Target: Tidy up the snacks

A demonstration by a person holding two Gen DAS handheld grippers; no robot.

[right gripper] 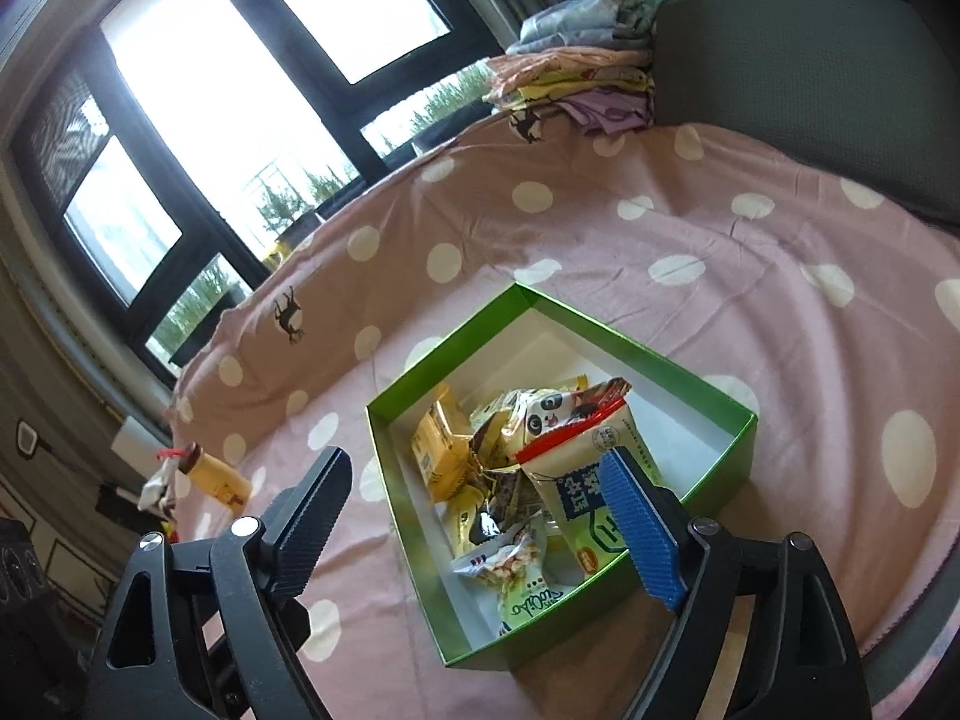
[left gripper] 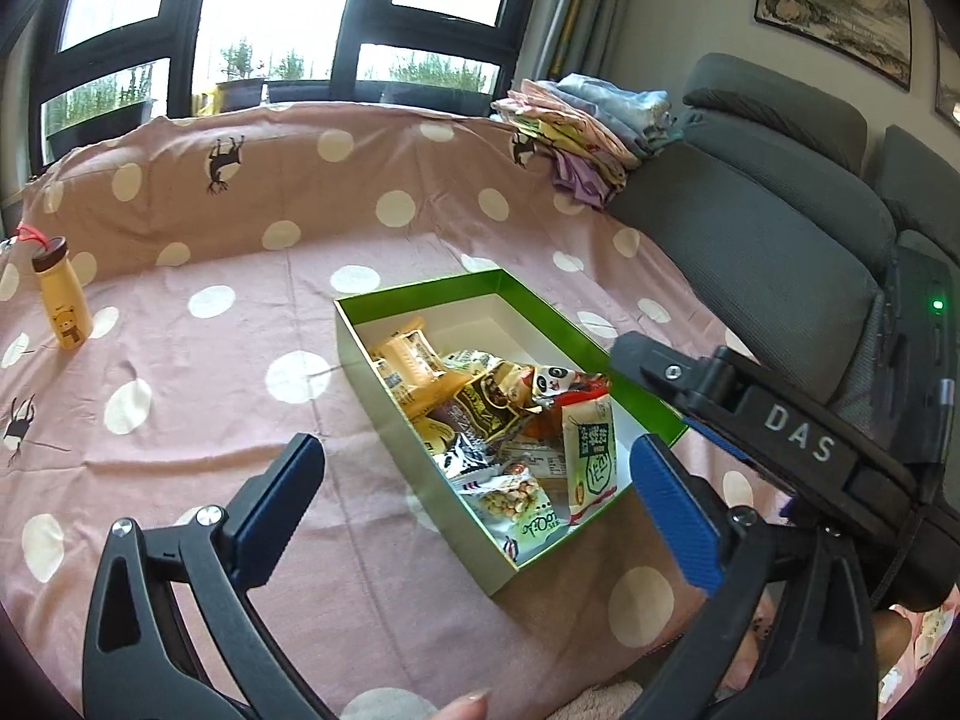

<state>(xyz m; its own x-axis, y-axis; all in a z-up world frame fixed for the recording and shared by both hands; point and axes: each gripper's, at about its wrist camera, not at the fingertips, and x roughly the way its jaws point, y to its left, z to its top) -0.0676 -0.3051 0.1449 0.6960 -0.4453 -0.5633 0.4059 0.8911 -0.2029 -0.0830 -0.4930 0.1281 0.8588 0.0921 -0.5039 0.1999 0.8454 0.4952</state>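
Green open-top cardboard box (left gripper: 420, 402), white inside, count one, sits on the pink polka-dot sheet (left gripper: 210, 396) covering a bed or sofa. All snack packets (left gripper: 510, 420) lie piled in it: roughly eight to ten, exact count unclear because they overlap. Readable ones: one yellow-orange packet (left gripper: 414, 360), one panda-print packet (right gripper: 549, 411), one white-green pouch with red top (right gripper: 585, 474), one clear peanut bag (left gripper: 510, 495).

Left tool (left gripper: 480, 474): fingers spread wide, nothing between them, above the box's near end. Right tool (right gripper: 474, 507): spread, empty, over the box too.

One yellow bear-print bottle (left gripper: 63, 303) stands well apart. One stack of folded clothes (left gripper: 591, 120). The print on most packets is too small to read.
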